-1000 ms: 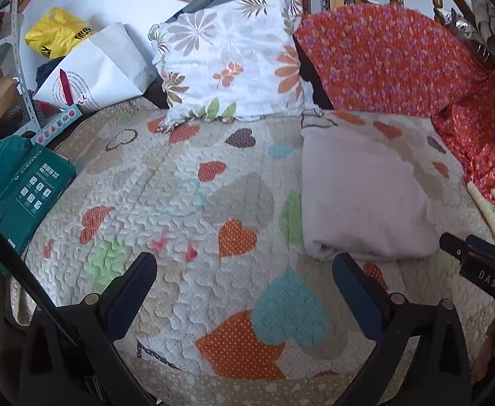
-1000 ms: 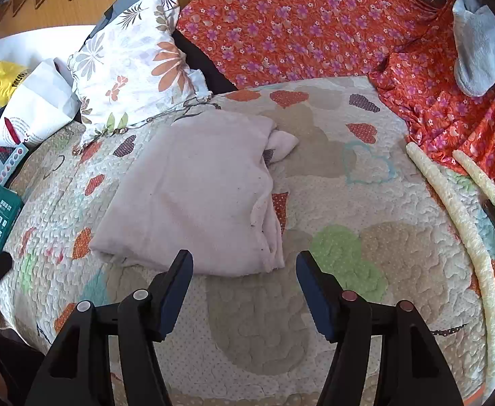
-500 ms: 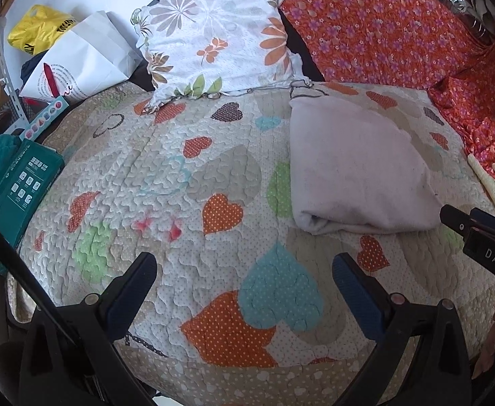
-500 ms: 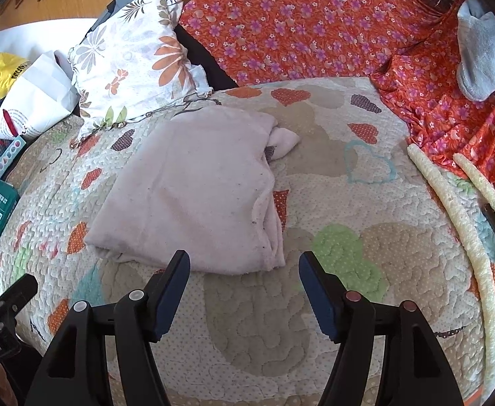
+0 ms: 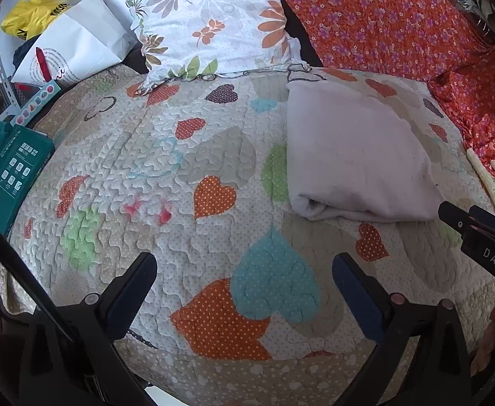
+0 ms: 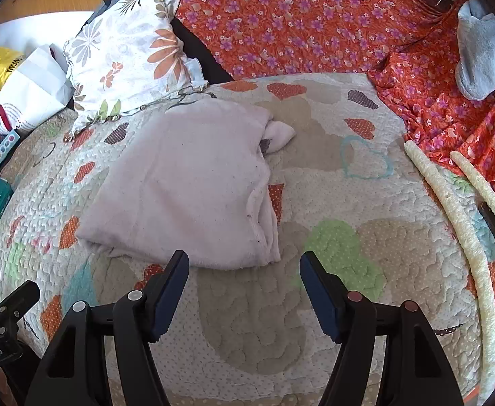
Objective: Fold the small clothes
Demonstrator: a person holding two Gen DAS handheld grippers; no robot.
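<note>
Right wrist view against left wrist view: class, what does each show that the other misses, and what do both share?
Only the right wrist view shows the garment's loose end poking out at its far right corner, and a grey cloth in full. Only the left shows the garment's rolled near-left edge. Both share the folded pale pink garment on the heart quilt, and the floral pillow.

bare quilt [image 5: 166, 182] left, pillow [image 5: 213, 23] likely blocking behind

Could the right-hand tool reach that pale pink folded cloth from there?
Probably yes. The right tool is open, and the pink cloth lies on the quilt just beyond its tips, with nothing between.
</note>
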